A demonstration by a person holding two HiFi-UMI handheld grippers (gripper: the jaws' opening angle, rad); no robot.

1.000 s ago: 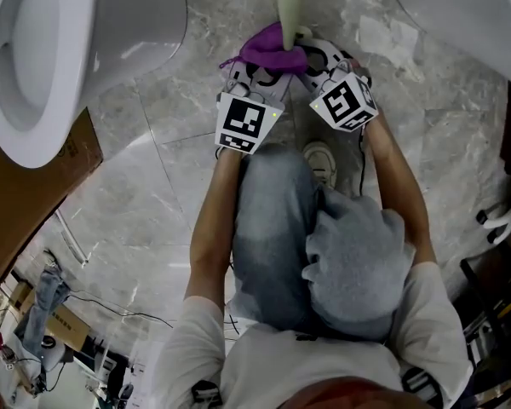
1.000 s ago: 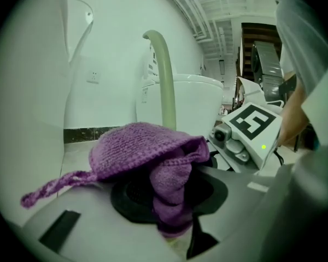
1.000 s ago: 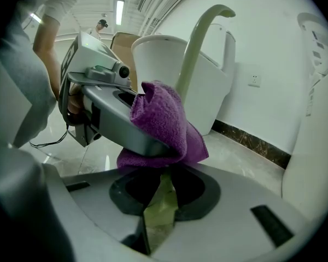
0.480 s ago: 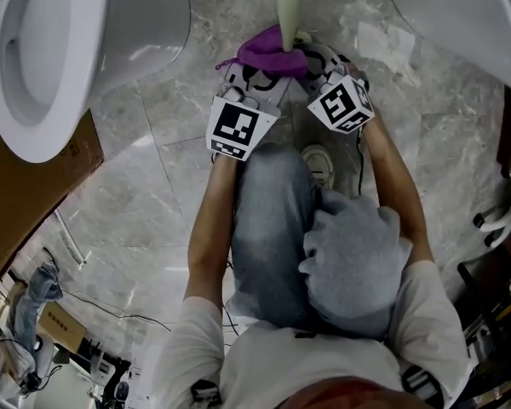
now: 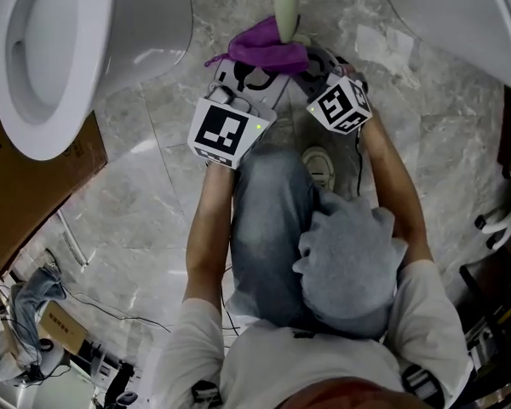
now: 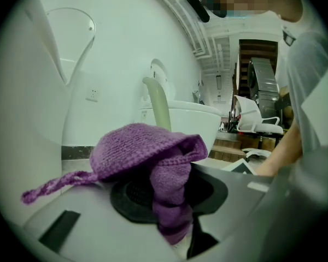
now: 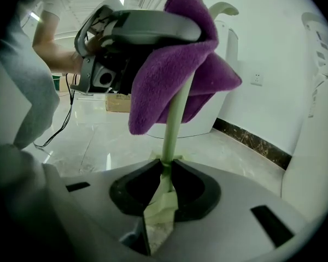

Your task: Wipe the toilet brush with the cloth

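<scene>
A purple cloth (image 5: pixel 260 51) is wrapped round the pale green handle of the toilet brush (image 5: pixel 285 7), which stands upright over the marble floor. My left gripper (image 5: pixel 249 68) is shut on the cloth; in the left gripper view the cloth (image 6: pixel 153 157) bunches between the jaws, with the brush handle (image 6: pixel 159 105) behind it. My right gripper (image 5: pixel 313 62) is shut on the brush handle lower down. From the right gripper view, the stem (image 7: pixel 174 124) rises out of the right gripper (image 7: pixel 165 171), and the cloth (image 7: pixel 175 64) and left gripper (image 7: pixel 134 31) are above. The brush head is hidden.
A white toilet bowl (image 5: pixel 51 49) stands at the upper left over brown cardboard (image 5: pixel 34 194). Another white fixture (image 5: pixel 460 15) fills the upper right. A paper scrap (image 5: pixel 387 41) lies on the floor. The person's knee and shoe (image 5: pixel 324 164) sit just below the grippers.
My left gripper has risen with the cloth, sliding it up along the brush handle; its marker cube looms larger. The right gripper has stayed put on the handle.
</scene>
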